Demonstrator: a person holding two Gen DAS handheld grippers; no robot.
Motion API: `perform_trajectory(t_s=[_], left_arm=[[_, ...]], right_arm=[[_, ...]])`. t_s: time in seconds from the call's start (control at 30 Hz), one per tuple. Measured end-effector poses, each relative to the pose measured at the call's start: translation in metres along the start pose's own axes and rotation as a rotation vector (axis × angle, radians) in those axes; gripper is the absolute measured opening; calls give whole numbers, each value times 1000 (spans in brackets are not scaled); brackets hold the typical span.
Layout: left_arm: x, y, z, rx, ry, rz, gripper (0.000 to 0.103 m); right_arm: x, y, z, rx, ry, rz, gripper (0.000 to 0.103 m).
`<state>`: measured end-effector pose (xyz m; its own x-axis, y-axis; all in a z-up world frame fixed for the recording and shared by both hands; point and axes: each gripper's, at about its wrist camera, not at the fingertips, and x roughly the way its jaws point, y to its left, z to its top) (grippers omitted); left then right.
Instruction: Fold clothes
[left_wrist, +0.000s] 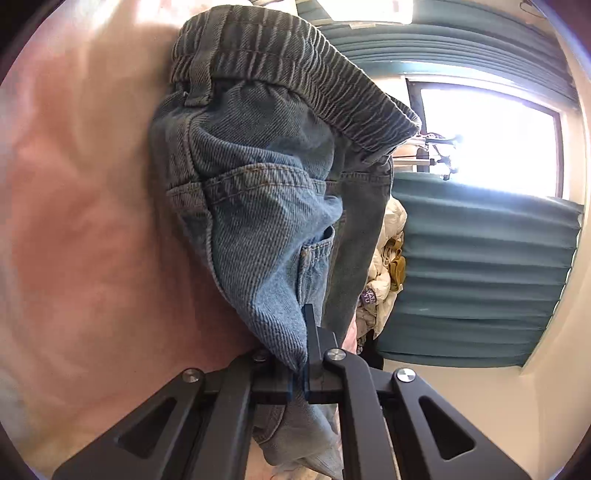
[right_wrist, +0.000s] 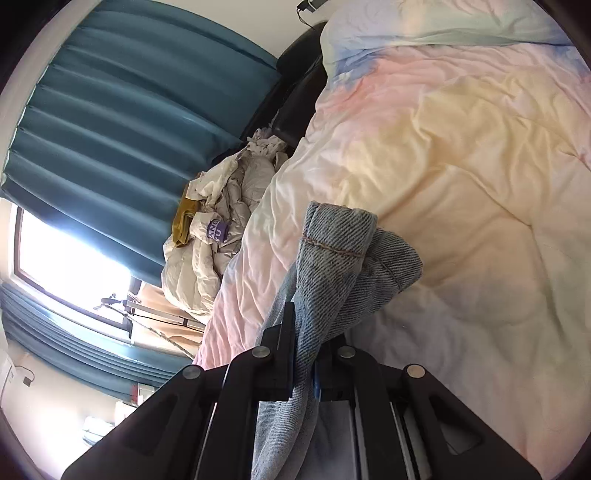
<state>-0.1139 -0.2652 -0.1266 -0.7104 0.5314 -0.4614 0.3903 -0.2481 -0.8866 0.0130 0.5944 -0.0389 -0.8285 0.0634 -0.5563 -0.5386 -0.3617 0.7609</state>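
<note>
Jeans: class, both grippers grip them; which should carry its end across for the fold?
Probably right: the right gripper holds the light leg hem of the jeans; the left gripper holds the bulkier waistband end.

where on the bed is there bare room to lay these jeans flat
The pastel duvet lies bare from the jeans in the right claw up to the pillow end. It is crowded along the curtain side, where a heap of pale clothes sits.
</note>
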Motion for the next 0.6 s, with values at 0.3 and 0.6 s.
perform_trajectory(t_s=[0.3,0.6], left_arm=[[-23,-9,-5,196,-46,181,7],[-47,-48,-47,342,-138,257,45]], right_arm=[[-5,-72,-28,143,43,-82,6],[-12,-90,-41,121,99,-162,17]])
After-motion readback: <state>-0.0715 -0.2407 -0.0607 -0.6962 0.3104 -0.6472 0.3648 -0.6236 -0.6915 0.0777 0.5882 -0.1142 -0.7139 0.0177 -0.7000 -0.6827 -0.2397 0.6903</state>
